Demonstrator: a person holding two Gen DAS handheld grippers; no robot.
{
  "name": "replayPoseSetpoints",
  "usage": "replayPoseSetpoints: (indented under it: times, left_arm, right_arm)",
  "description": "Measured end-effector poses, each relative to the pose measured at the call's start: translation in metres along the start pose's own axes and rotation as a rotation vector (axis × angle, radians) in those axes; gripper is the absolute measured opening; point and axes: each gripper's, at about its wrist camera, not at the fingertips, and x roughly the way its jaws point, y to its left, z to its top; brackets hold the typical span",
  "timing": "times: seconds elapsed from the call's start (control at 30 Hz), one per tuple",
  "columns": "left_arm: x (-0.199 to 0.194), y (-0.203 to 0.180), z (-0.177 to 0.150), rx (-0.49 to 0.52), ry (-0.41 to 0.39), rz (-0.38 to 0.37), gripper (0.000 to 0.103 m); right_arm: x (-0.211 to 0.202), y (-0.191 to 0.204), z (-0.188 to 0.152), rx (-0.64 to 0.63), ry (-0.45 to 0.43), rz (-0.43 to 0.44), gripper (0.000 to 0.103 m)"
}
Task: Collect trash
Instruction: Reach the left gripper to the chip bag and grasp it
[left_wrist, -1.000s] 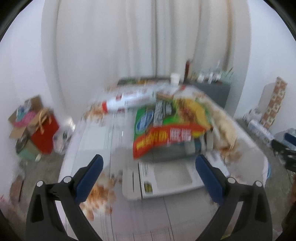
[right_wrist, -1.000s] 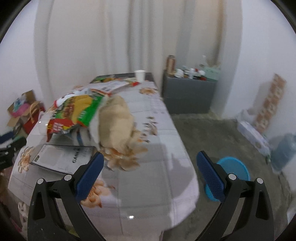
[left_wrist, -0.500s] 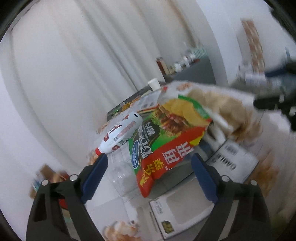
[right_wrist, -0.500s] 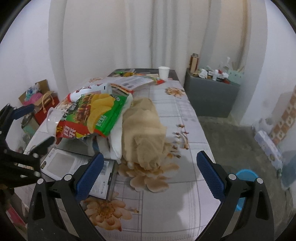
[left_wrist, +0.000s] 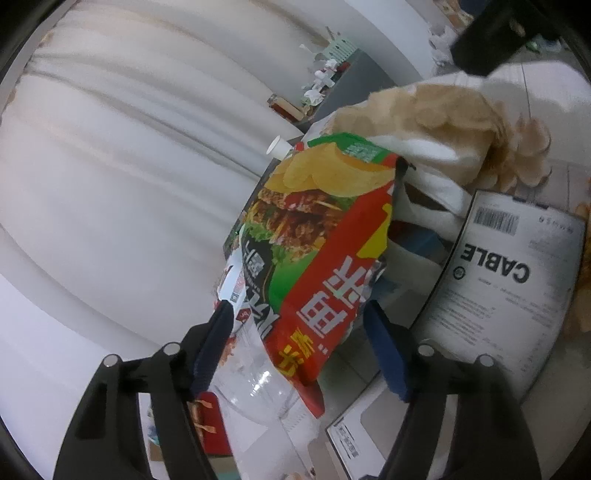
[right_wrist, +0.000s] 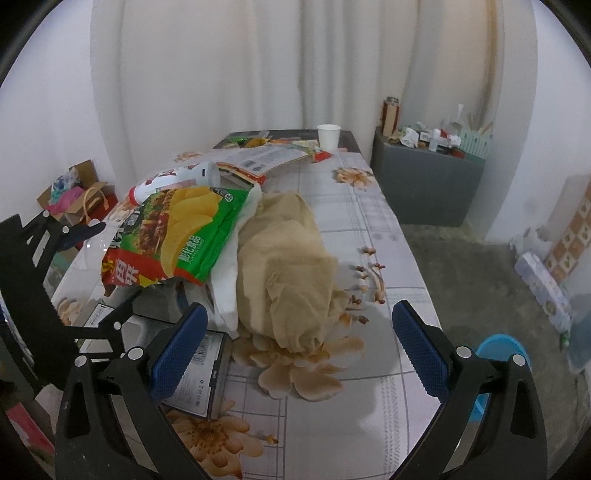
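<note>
Left wrist view now has the left tool (left_wrist: 297, 339) rolled on its side and pushed in close to the chip bag (left_wrist: 317, 258), where half a second ago it stood off with the whole pile in sight — a reach for the first piece of trash is under way. Its jaws are wide, one blue pad either side of the bag's red bottom seam, not yet pinching it by the look of things.

Everything else sits relative to that bag: a clear plastic cup (left_wrist: 258, 384) just under its lower edge, a flat white cable box (left_wrist: 513, 280) beside it on the desk (right_wrist: 369, 229), a crumpled tan paper heap (right_wrist: 291, 273) touching its far side over a white bag (right_wrist: 225, 291), and a red-and-white bottle (right_wrist: 173, 181) lying behind it.

Glossy, crinkly foil, puffed and light — likely to slip unless pinched at the seam. Paper is soft and shapeless.

Right tool (right_wrist: 295, 347) hangs spread wide over the floral cloth, near the tan heap, holding nothing
</note>
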Motion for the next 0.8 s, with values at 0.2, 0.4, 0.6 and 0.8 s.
replayPoseSetpoints:
  times: [0.2,0.4,0.6,0.8]
  left_arm:
    - [0.012,-0.01,0.002,0.069,-0.001,0.029,0.037]
    - [0.006,-0.012,0.007,0.098,-0.04,0.079,0.009]
    - [-0.006,0.001,0.008,0.035,-0.095,0.141,0.0]
    - [-0.014,0.015,0.01,-0.047,-0.14,0.218,0.0]
  right_arm:
    - [0.0,-0.002,0.0,0.011,0.0,0.002,0.095]
    - [-0.003,-0.004,-0.001,0.018,-0.005,0.005,0.095]
    - [-0.012,-0.002,-0.003,-0.018,-0.047,0.012,0.095]
    - [-0.022,0.015,-0.003,-0.158,-0.084,0.143,0.095]
